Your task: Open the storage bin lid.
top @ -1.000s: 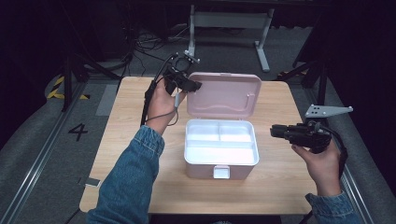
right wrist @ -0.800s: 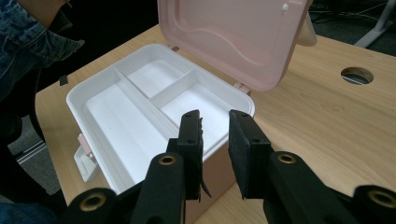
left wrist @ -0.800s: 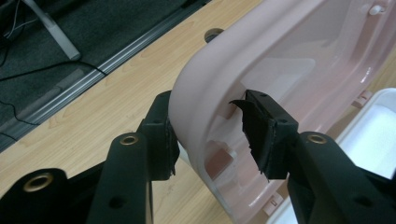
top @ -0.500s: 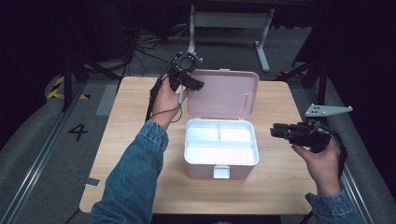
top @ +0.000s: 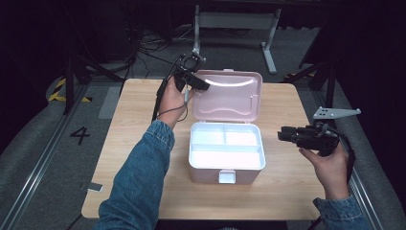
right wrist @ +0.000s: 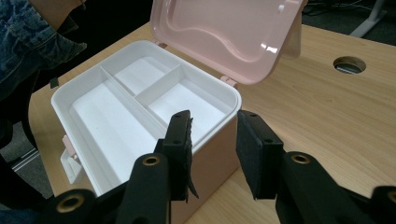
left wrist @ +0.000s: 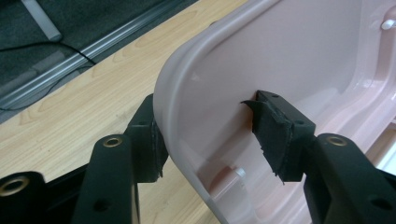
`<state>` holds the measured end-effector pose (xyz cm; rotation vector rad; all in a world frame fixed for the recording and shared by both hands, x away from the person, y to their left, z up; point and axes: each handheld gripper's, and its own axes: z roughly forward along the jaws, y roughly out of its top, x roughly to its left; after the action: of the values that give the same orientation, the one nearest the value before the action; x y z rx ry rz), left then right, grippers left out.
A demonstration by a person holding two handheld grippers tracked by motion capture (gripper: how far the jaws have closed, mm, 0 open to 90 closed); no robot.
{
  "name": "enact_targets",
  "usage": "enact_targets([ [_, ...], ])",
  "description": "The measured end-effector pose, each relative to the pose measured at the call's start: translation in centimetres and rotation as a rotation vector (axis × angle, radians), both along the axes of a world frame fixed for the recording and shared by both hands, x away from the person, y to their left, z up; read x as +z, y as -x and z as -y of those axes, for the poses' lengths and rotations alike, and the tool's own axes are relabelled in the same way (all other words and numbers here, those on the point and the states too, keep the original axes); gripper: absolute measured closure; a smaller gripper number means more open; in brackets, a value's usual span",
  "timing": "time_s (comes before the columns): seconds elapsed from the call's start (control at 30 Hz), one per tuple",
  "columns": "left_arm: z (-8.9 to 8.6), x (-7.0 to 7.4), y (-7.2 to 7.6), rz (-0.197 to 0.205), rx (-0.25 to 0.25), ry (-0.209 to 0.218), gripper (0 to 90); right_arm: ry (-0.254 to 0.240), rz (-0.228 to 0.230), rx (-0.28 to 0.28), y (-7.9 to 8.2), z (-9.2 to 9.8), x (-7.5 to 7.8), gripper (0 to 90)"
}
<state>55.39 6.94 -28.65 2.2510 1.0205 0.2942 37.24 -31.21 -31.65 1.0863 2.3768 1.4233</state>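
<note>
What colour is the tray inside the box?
White tray, clearest in the right gripper view.

Bright overhead light falls on the table [top: 143, 191], while the upper frame and edges sink into darkness. White glare streaks the pink lid [top: 227, 96]. Near jaws look soft, slightly blurred.

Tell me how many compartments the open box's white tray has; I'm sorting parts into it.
3. In the tray: one long compartment along the front, and two smaller ones behind it, back left and back right, nearer the lid.
</note>
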Motion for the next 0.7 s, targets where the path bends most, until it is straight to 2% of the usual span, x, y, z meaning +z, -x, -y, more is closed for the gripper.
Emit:
enact_targets([
  [0.2, 0.0, -1.2, -0.9, -0.032, 0.012, -0.008, 44.1, -0.001, -0.010, -0.003, -0.3, 0.1, -0.2, 65.5],
  [0.47, -0.7, -3.5, -2.2, -0.121, 0.012, 0.049, 43.8, 0.002, -0.021, -0.005, -0.5, 0.2, -0.5, 65.0],
  [0.6, -0.8, -4.1, -2.2, -0.138, 0.010, 0.010, 45.2, 0.000, -0.019, -0.006, -0.5, 0.3, -0.5, 64.6],
  [0.7, -1.2, -4.3, -2.1, -0.144, 0.021, 0.019, 45.1, 0.000, -0.021, -0.004, -0.6, 0.2, -0.6, 64.3],
])
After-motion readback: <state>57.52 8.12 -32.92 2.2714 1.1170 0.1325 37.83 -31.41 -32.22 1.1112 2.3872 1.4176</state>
